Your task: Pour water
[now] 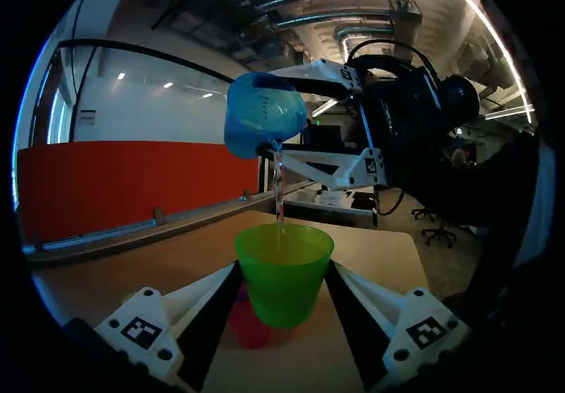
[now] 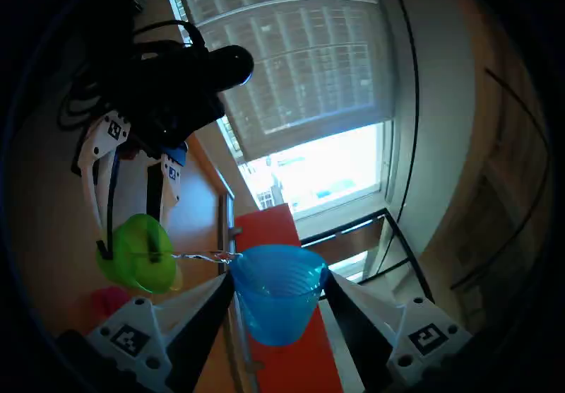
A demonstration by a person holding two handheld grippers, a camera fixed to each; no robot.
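In the left gripper view my left gripper (image 1: 284, 287) is shut on a green cup (image 1: 284, 273), held upright above the wooden table (image 1: 176, 266). Above it my right gripper (image 1: 272, 116) holds a blue cup (image 1: 263, 114) tipped over, and a thin stream of water (image 1: 279, 188) falls from its lip into the green cup. In the right gripper view my right gripper (image 2: 277, 301) is shut on the blue cup (image 2: 277, 292). The stream (image 2: 201, 256) runs sideways to the green cup (image 2: 138, 253), which sits between the left gripper's fingers (image 2: 95, 174).
A pink cup (image 1: 247, 322) stands on the table just below and behind the green cup, also seen as the pink cup (image 2: 109, 301). A red partition (image 1: 134, 181) runs along the table's far edge. Office chairs (image 1: 438, 234) stand off to the right.
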